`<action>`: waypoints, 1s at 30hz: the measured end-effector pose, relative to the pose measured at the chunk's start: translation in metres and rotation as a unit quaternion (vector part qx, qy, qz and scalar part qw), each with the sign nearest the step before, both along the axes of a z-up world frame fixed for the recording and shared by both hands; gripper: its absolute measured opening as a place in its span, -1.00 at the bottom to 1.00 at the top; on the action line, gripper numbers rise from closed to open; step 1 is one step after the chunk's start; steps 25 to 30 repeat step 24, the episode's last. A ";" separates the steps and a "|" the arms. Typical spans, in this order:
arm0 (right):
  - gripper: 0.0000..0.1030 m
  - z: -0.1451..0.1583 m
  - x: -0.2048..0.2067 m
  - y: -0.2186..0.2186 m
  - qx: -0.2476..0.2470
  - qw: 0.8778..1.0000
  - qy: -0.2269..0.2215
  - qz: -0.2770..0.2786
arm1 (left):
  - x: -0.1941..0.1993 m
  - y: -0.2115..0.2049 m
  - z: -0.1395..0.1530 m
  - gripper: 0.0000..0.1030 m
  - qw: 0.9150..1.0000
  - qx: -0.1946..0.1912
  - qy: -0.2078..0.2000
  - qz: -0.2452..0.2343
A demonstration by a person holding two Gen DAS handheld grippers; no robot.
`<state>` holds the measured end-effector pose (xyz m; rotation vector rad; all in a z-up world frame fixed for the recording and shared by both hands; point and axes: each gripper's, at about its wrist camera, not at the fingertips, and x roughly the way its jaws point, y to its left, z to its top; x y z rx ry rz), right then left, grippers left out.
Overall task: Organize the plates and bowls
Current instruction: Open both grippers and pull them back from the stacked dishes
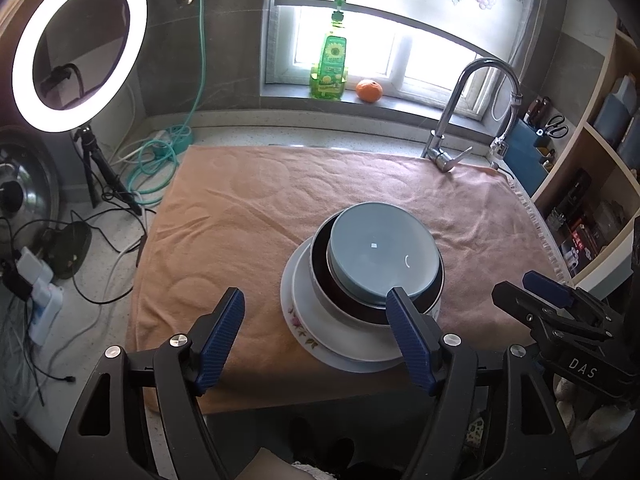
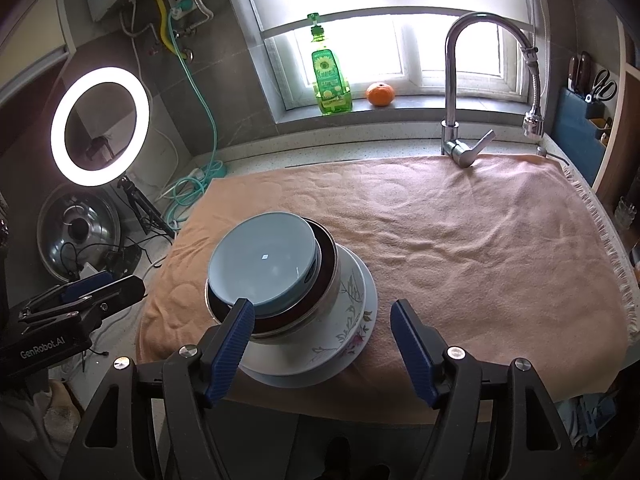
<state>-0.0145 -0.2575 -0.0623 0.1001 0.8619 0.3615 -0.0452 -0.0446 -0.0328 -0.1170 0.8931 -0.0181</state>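
Observation:
A stack of dishes sits on the peach towel [image 1: 240, 208] [image 2: 460, 240]. At the bottom is a white floral plate [image 1: 304, 320] [image 2: 352, 320]. On it rests a metal bowl with a dark inside [image 1: 320, 272] [image 2: 280, 322], and a pale blue bowl [image 1: 380, 252] [image 2: 264, 260] is nested on top. My left gripper [image 1: 316, 340] is open just before the stack's near left side, its pads pressing on nothing. My right gripper [image 2: 322, 348] is open at the stack's near right side and holds nothing. Each gripper shows at the edge of the other's view: right [image 1: 552, 296], left [image 2: 84, 288].
A chrome faucet [image 1: 460, 120] [image 2: 456, 80] rises at the towel's far right. A green bottle [image 2: 330, 76] and an orange [image 2: 380, 94] stand on the windowsill. A ring light [image 1: 78, 48], a pot lid [image 2: 78, 232] and cables crowd the counter on the left. Shelves [image 1: 592, 184] stand to the right.

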 end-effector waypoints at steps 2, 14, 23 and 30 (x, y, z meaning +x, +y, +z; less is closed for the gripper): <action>0.30 -0.001 0.000 0.000 -0.001 1.000 0.000 0.001 | -0.001 0.000 0.001 0.42 1.000 -0.002 -0.003 0.000; 0.31 -0.003 0.000 -0.001 -0.001 1.000 0.007 -0.002 | -0.003 0.001 0.002 0.42 1.000 0.001 -0.001 0.000; 0.31 -0.005 0.000 0.009 -0.010 1.000 0.008 0.003 | -0.004 0.003 -0.001 0.42 1.000 0.009 -0.005 -0.003; 0.31 -0.005 0.000 0.009 -0.010 1.000 0.008 0.002 | -0.003 0.004 -0.001 0.42 1.000 0.008 -0.004 -0.002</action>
